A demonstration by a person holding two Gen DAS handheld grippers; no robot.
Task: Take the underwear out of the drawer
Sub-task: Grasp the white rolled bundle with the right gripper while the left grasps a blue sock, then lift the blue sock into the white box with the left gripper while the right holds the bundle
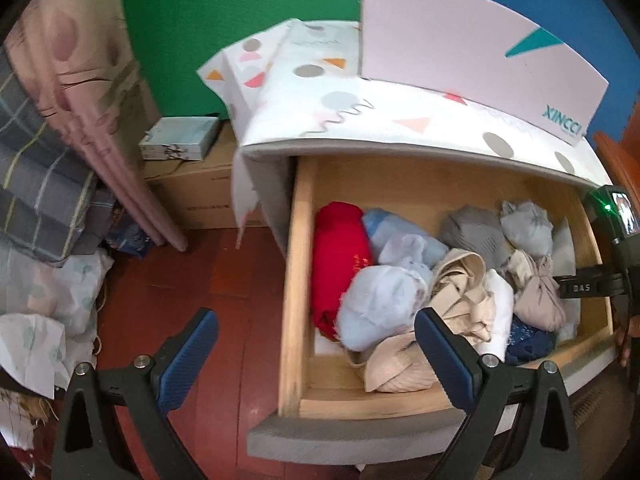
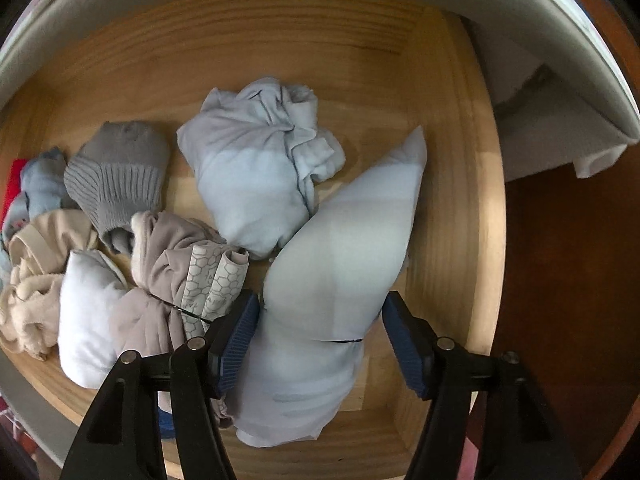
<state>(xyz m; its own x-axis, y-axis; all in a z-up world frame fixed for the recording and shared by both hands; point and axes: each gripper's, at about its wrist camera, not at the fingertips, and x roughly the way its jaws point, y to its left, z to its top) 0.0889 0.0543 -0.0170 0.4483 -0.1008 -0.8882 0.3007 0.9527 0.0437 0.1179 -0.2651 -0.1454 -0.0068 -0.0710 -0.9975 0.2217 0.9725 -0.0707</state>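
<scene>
The wooden drawer (image 1: pixel 296 280) is pulled open and holds several rolled and bunched garments. In the right wrist view my right gripper (image 2: pixel 320 320) is open inside the drawer (image 2: pixel 444 200), its blue pads either side of a pale blue rolled underwear bundle (image 2: pixel 340 264) at the right end. The left pad (image 2: pixel 240 332) touches it; the right pad (image 2: pixel 400 336) stands just off it. My left gripper (image 1: pixel 316 340) is open and empty, above the drawer's left front corner. The right gripper's body (image 1: pixel 612 248) shows at the drawer's right edge.
Other garments: a red roll (image 1: pixel 338 264), light blue bundles (image 1: pixel 380 304), beige ones (image 1: pixel 460 296), a grey knit piece (image 2: pixel 116 176), a taupe bundle (image 2: pixel 160 280). A patterned cloth (image 1: pixel 360 112) and white box (image 1: pixel 472 52) top the cabinet. Cardboard boxes (image 1: pixel 196 184) and bedding (image 1: pixel 44 184) sit left on the red floor.
</scene>
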